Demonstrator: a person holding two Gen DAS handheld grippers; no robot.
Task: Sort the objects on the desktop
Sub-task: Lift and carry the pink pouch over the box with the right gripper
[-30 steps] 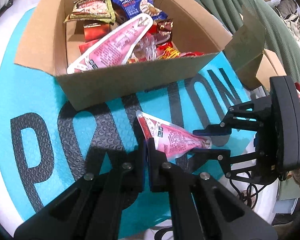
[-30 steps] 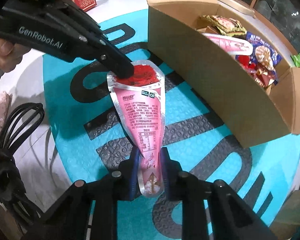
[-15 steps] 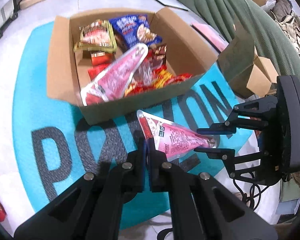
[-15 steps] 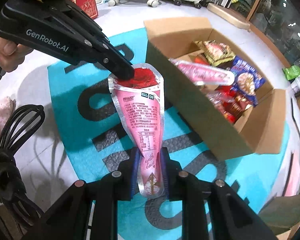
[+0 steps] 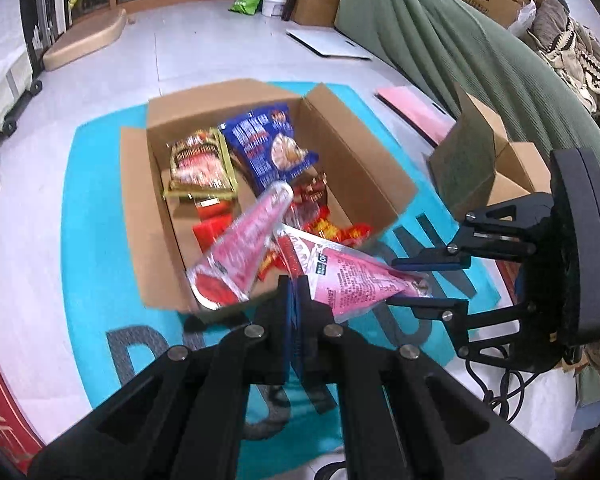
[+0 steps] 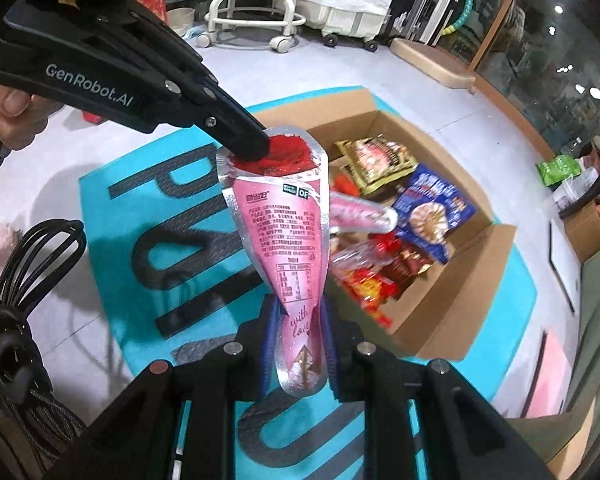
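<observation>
A pink cone-shaped snack packet (image 6: 290, 236) hangs in the air between both grippers, above the near edge of the open cardboard box (image 5: 352, 148). My left gripper (image 5: 296, 300) is shut on its wide red end (image 6: 288, 156). My right gripper (image 6: 300, 332) is shut on its narrow tip, seen from the side in the left wrist view as the right gripper (image 5: 414, 286). Inside the box lie a second pink cone packet (image 5: 244, 248), a blue snack bag (image 5: 272, 144), a gold-edged packet (image 5: 198, 164) and several small red wrappers (image 6: 376, 276).
The box sits on a teal mat (image 5: 92, 216) with big dark letters on a pale floor. A smaller open carton (image 5: 484, 160) and a green fabric drape (image 5: 460, 40) stand to the right. Black cables (image 6: 24, 264) lie at the left. A wheeled stool (image 6: 256, 4) stands behind.
Both grippers have risen together with the pink packet, lifting it off the mat. The box now appears lower and farther, with the packet over its near edge.
</observation>
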